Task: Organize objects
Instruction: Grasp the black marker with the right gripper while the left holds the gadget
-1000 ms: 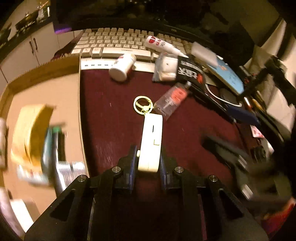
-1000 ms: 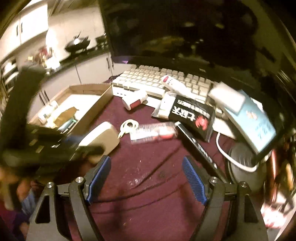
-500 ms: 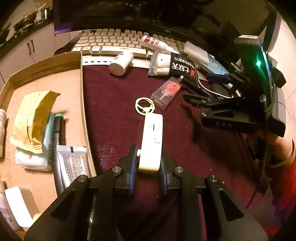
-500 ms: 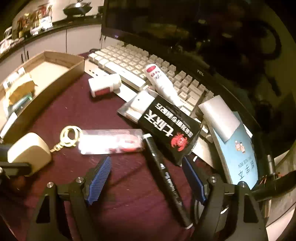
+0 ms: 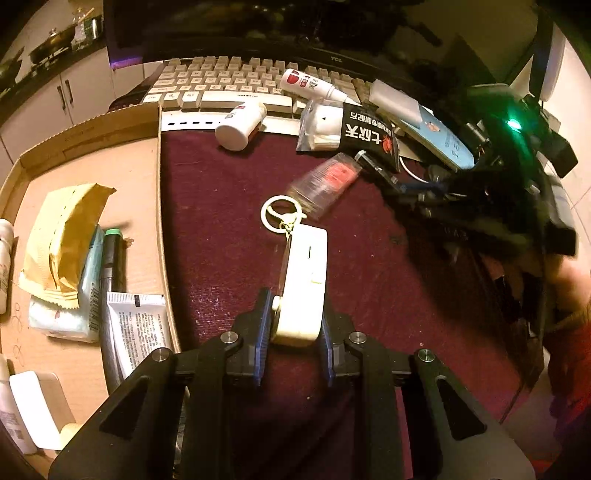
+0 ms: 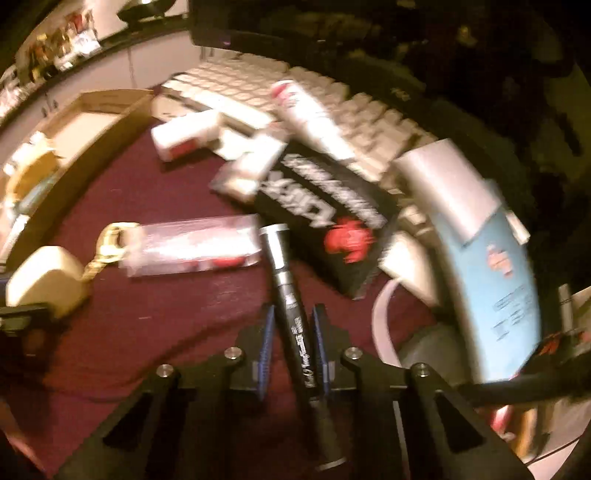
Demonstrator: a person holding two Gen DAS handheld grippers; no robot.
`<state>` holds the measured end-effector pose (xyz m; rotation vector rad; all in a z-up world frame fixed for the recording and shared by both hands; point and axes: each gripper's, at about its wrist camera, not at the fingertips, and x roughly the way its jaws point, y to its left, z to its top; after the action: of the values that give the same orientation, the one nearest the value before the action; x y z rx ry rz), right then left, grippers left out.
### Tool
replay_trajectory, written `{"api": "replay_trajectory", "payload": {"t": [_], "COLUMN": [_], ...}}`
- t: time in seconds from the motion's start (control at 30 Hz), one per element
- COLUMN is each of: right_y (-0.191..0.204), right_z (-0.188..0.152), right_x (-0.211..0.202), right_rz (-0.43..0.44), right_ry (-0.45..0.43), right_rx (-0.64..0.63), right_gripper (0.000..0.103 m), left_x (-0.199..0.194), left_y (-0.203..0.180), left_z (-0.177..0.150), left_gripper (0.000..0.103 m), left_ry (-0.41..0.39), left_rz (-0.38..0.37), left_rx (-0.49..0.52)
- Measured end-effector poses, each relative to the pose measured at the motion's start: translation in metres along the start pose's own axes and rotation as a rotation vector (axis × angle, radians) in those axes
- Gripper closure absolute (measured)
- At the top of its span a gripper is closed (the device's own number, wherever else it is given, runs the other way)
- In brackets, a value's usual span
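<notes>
We're over a maroon mat (image 5: 229, 221), keyboard (image 5: 221, 79) behind, cardboard tray (image 5: 140, 206) at left. Left gripper (image 5: 295, 314) clamps a cream key fob (image 5: 304, 273) above the mat. Right gripper (image 6: 293, 325) nearly closed around black marker (image 6: 286, 284); contact unclear.

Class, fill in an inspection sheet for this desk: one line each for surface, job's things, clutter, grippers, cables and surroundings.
Surface: maroon mat, with a cardboard tray at its left edge.
Job's things: cream fob with key ring; black marker; clear case; white bottle; black packet.
Clutter: tray holds a yellow pouch, sachet and green-capped pen; a tube lies on the keyboard.
Grippers: left gripper is shut on the fob; right gripper straddles the marker, contact unclear through blur.
Cables: white cable beside the marker.
Surroundings: monitor behind the keyboard; cabinets far left.
</notes>
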<state>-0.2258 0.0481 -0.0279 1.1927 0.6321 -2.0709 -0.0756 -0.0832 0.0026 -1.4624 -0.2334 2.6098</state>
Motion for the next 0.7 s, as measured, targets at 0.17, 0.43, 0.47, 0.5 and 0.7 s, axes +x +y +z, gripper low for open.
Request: {"api": "replay_trajectory", "payload": {"t": [0.17, 0.43, 0.47, 0.5, 0.7], "right_y": [0.047, 0.081, 0.078, 0.076, 0.072], "right_z": [-0.022, -0.059, -0.06, -0.061, -0.065], "right_x": [-0.019, -0.043, -0.043, -0.043, -0.042], "right_rz": [0.088, 0.081, 0.088, 0.092, 0.126], "right_ry": [-0.008, -0.032, -0.031, -0.032, -0.068], "right_rx": [-0.01, 0.019, 0.031, 0.036, 0.034], "right_gripper": [0.09, 0.09, 0.09, 0.089, 0.09], "left_x": [-0.005, 0.005, 0.008, 0.009, 0.012], "left_y": [-0.005, -0.016, -0.018, -0.02, -0.017], "left_z": [-0.003, -0.005, -0.004, -0.004, -0.001], "left_gripper": [0.081, 0.078, 0.078, 0.077, 0.069], "left_ry": [0.004, 0.059, 0.067, 0.063, 0.007], "left_rz": [-0.028, -0.028, -0.018, -0.012, -0.041], "left_rx": [0.017, 0.051, 0.056, 0.06, 0.008]}}
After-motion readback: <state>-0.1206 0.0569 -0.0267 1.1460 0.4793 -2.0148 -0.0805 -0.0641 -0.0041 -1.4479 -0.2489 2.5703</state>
